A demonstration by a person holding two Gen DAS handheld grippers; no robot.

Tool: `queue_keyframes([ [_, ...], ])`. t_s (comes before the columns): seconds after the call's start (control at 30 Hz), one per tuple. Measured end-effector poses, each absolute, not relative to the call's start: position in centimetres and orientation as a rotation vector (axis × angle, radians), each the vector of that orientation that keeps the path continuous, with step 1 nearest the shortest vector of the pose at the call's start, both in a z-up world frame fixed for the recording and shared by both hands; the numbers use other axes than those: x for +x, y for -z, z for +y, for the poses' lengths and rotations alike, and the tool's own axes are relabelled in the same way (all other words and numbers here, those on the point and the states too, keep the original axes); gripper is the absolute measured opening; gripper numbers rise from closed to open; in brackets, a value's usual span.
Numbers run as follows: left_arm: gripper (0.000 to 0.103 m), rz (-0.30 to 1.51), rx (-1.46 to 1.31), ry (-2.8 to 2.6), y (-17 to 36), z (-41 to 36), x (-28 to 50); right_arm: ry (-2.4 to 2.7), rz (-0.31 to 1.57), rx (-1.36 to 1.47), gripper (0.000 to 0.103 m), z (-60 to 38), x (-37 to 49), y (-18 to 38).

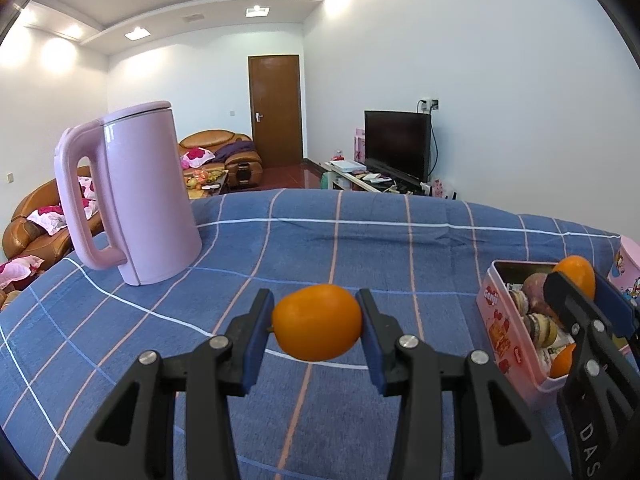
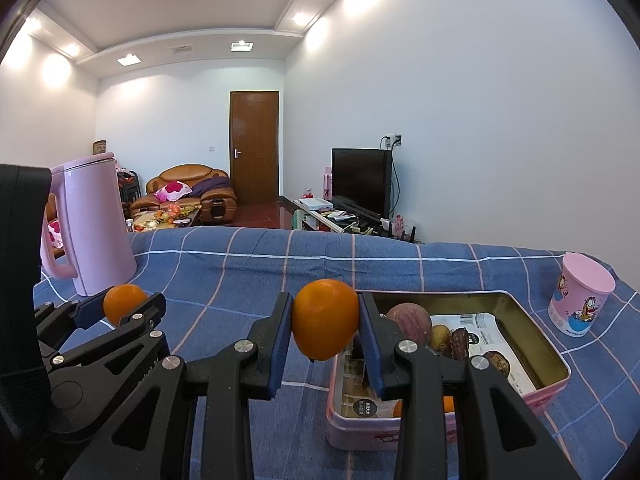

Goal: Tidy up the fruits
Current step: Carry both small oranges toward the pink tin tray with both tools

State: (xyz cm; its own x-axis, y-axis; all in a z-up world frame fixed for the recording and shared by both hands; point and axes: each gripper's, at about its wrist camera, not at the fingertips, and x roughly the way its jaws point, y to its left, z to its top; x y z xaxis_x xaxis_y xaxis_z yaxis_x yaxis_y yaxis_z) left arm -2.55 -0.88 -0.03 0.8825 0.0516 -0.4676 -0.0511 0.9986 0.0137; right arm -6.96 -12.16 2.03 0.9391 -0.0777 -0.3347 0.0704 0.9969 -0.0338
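Note:
My left gripper [image 1: 317, 322] is shut on an orange fruit [image 1: 317, 322], held above the blue checked cloth [image 1: 360, 240]; in the right wrist view the same gripper [image 2: 124, 308] shows at the left with that fruit [image 2: 122, 306]. My right gripper [image 2: 325, 326] is shut on a second orange fruit [image 2: 325, 326], at the left near edge of the pink tin box [image 2: 556, 392]. In the left wrist view the right gripper [image 1: 576, 284] holds its orange [image 1: 574, 276] over the tin [image 1: 504, 340]. The tin holds a purple round fruit [image 2: 408, 320], other dark fruits and an orange piece.
A tall pink kettle [image 1: 144, 196] stands on the cloth at the left, also seen in the right wrist view [image 2: 92, 224]. A pink cartoon cup [image 2: 580, 292] stands right of the tin. Beyond the table edge are sofas, a door and a television.

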Motion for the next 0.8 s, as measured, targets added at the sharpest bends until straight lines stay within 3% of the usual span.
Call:
queue_keyframes([
  [0.8, 0.044, 0.502, 0.015, -0.035, 0.1, -2.5, -3.2, 0.066, 0.357, -0.016, 0.035, -13.0, -7.7, -2.0],
])
